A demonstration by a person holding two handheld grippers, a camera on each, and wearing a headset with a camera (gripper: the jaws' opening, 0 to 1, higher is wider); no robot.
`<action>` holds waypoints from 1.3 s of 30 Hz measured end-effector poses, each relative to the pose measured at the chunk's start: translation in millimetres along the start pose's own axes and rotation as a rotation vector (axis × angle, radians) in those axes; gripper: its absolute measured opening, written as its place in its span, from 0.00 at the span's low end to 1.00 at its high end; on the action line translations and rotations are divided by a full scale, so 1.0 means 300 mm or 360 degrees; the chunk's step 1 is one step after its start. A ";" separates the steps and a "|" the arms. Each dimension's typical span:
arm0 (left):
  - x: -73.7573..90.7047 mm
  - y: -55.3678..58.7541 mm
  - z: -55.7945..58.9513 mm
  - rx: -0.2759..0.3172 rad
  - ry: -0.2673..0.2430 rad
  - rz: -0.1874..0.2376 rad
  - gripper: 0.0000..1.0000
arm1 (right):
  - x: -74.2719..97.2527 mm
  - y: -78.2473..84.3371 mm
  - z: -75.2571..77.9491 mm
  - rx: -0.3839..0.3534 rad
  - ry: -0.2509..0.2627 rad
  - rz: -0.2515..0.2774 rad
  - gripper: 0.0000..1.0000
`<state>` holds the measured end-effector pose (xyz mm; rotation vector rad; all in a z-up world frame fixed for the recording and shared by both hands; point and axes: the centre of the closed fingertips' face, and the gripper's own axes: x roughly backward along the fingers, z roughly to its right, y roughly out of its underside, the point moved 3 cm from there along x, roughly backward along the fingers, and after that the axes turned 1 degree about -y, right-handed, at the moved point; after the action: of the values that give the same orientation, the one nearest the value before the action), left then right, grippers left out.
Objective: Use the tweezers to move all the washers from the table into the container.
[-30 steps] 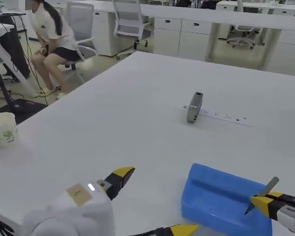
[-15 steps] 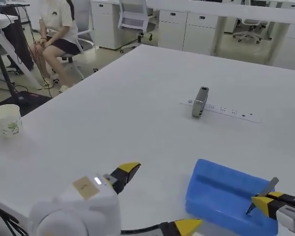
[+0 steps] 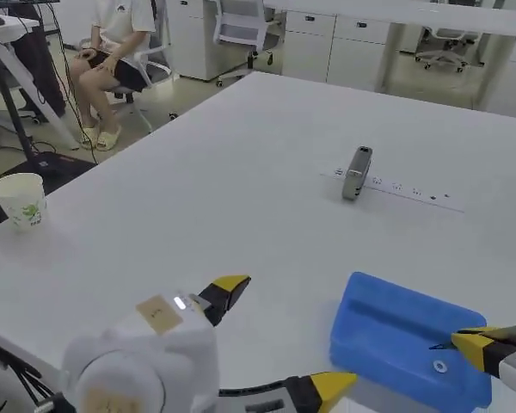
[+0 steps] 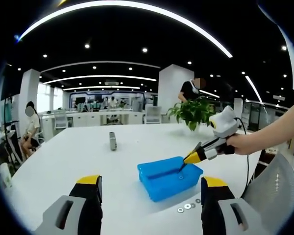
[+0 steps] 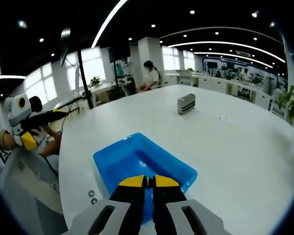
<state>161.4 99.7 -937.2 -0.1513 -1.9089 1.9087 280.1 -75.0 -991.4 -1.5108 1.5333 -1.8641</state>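
A blue container (image 3: pixel 394 331) sits at the near right of the white table, with one washer (image 3: pixel 439 367) lying inside. My right gripper (image 3: pixel 461 337) hovers over its right end, shut on the thin tweezers (image 3: pixel 440 346), whose tips point down into the container. In the right gripper view the yellow jaws (image 5: pixel 146 182) are closed above the container (image 5: pixel 137 159). Loose washers (image 4: pixel 187 206) lie on the table by the container's near side, also seen as washers (image 5: pixel 92 197). My left gripper (image 3: pixel 282 335) stands open and empty left of the container.
A grey block (image 3: pixel 357 172) stands at mid-table beside a row of small dark marks. A paper cup (image 3: pixel 21 200) sits at the table's left edge. A person (image 3: pixel 120 39) sits on a chair beyond the far left corner, with office chairs and cabinets behind.
The tweezers have tipped down into the container, and a washer now lies inside it. The head camera has shifted; the left gripper stays open in place.
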 end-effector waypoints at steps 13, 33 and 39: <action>-0.001 0.011 -0.001 -0.0014 -0.0002 -0.0033 0.82 | 0.103 -0.032 -0.077 -0.0109 -0.0091 0.0040 0.02; -0.004 0.023 0.014 -0.0045 0.0034 -0.0078 0.80 | 0.093 0.120 -0.260 0.0080 -0.0374 -0.0357 0.03; -0.004 0.026 0.015 -0.0049 0.0038 -0.0087 0.79 | 0.070 0.151 -0.263 0.0187 -0.0396 -0.0465 0.03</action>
<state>159.0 95.6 -944.8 -0.1291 -1.9078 1.8351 189.0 -66.1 -1009.2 -1.9095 1.1230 -1.7908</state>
